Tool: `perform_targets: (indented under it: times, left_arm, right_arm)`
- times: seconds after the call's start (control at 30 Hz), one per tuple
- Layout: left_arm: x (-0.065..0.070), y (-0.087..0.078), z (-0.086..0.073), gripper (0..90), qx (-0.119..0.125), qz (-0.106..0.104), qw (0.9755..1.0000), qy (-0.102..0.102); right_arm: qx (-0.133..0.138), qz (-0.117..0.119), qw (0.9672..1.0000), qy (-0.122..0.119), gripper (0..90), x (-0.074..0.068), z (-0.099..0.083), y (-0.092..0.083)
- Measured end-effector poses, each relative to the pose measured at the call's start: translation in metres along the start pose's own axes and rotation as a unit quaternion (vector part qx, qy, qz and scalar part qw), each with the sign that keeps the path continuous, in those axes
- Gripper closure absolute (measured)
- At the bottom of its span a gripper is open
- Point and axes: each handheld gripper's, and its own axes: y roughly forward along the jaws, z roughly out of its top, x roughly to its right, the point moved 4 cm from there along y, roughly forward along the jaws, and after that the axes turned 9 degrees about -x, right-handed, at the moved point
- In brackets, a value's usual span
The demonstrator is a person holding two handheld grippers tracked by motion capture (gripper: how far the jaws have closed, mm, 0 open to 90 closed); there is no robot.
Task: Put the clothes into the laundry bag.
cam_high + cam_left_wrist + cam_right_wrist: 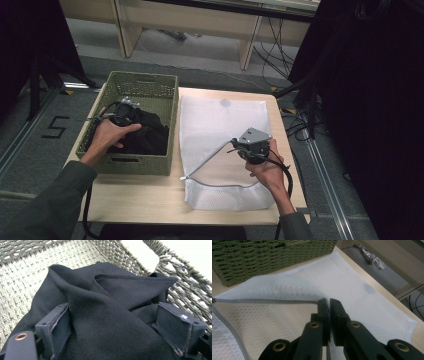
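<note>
A: Where is the black garment (107, 312) right now?

B: Bunched up in the green woven basket (142, 85), toward its near right corner. The left gripper (121, 114) is down in the basket on top of it; in the left gripper view its jaws stand wide apart with a thick fold of the cloth rising between them. The pads look to be just beside the fold rather than pressing it, though the view is too close to be sure.

A: And the other hand?

B: The right gripper (329, 305) has its jaws pinched shut on the upper edge of the white mesh laundry bag (220, 125), at the zipper (267, 301), holding that edge lifted so the mouth gapes open.

A: So which way does the cloth have to go?

B: The bag lies just right of the basket, flat on the table (135, 197), its long axis running away from the person. The open mouth sits at the near end and faces left, toward the basket. I'd judge that the left gripper needs to close on the fold, lift it over the basket's right wall, then carry it rightward into that gap.
</note>
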Motion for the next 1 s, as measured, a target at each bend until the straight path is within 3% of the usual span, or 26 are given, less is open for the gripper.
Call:
perform_targets:
  times: [0.23,0.27,0.3,0.47,0.5,0.57,0.73,0.8,0.93,1.0]
  left_arm:
    - [-0.005,0.019,-0.001,13.1,-0.024,0.018,0.9995,0.007]
    - [-0.005,0.026,-0.002,12.3,-0.005,0.012,0.9999,-0.011]
    - [-0.007,0.029,-0.003,10.4,-0.005,0.005,0.9998,-0.021]
    - [-0.015,0.042,-0.005,4.4,-0.011,0.015,0.9993,-0.031]
    - [-0.017,0.042,-0.006,4.4,-0.024,0.016,0.9992,-0.026]
    - [-0.020,0.044,-0.009,3.6,-0.030,0.019,0.9991,-0.025]
    - [-0.031,0.041,-0.015,3.8,-0.067,0.026,0.9966,-0.041]
    - [-0.034,0.043,-0.018,3.8,-0.064,0.033,0.9963,-0.047]
    - [-0.032,0.049,-0.022,1.7,-0.075,0.015,0.9959,-0.049]
    - [-0.028,0.052,-0.024,0.0,-0.073,0.011,0.9965,-0.039]
  right_arm:
    - [0.003,-0.002,1.0000,-0.002,87.7,0.001,0.000,0.001]
    - [0.002,-0.001,1.0000,-0.001,87.7,0.001,0.000,0.001]
    - [0.001,-0.001,1.0000,0.004,87.7,0.000,-0.001,0.001]
    - [-0.001,0.000,1.0000,0.003,87.6,0.001,-0.001,0.002]
    - [-0.001,0.000,1.0000,0.003,87.6,0.001,-0.001,0.002]
    - [-0.001,0.000,1.0000,0.003,87.5,0.000,-0.001,0.001]
    - [-0.001,0.005,1.0000,-0.006,87.5,0.000,-0.001,0.002]
    - [-0.003,0.005,1.0000,-0.002,87.5,0.000,-0.001,0.002]
    - [-0.003,0.005,1.0000,-0.007,87.5,0.000,-0.002,0.003]
    - [-0.004,0.004,1.0000,-0.005,87.5,0.000,-0.002,0.003]
